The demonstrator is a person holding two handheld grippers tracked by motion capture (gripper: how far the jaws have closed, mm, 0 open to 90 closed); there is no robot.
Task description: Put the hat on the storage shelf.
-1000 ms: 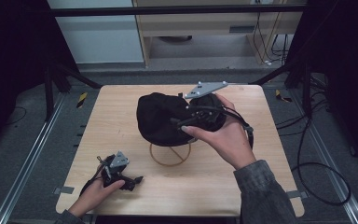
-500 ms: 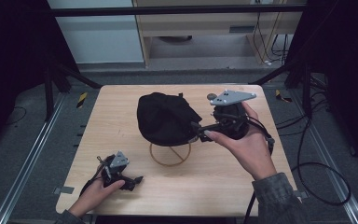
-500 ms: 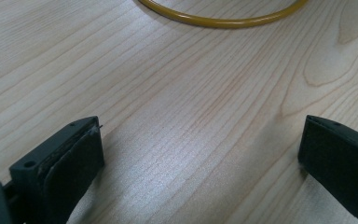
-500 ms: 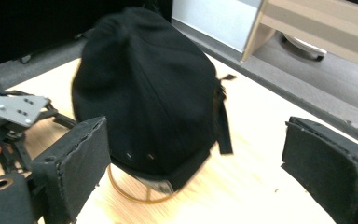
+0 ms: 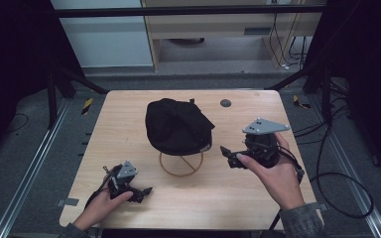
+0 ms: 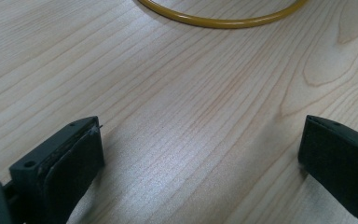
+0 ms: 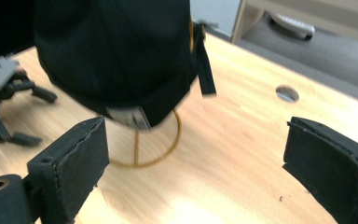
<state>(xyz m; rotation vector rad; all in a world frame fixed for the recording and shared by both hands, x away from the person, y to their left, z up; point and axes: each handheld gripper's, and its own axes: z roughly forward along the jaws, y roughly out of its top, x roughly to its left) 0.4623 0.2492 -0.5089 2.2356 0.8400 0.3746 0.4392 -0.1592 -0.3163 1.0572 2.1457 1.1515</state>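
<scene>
Right gripper [image 5: 229, 156] at centre-right of high view, jaws spread wide, empty, near black fabric cap [image 5: 177, 126] on yellow wire stand [image 5: 181, 164] mid-frame. Left gripper [image 5: 140, 191] lower left, jaws spread, resting on light wooden table [image 5: 218, 198].

high view looks down on the table [image 5: 129, 129]; both gripper views sit low, sharing the yellow ring [image 6: 223, 21].

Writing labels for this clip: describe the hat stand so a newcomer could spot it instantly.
Start at the light wooden table and find the black cap near its middle. The stand is the thin yellow wire frame directly under that cap, its round hoop base lying flat on the wood. It sits between the two hand-held tools and is the one yellow thing on the tabletop.
</scene>
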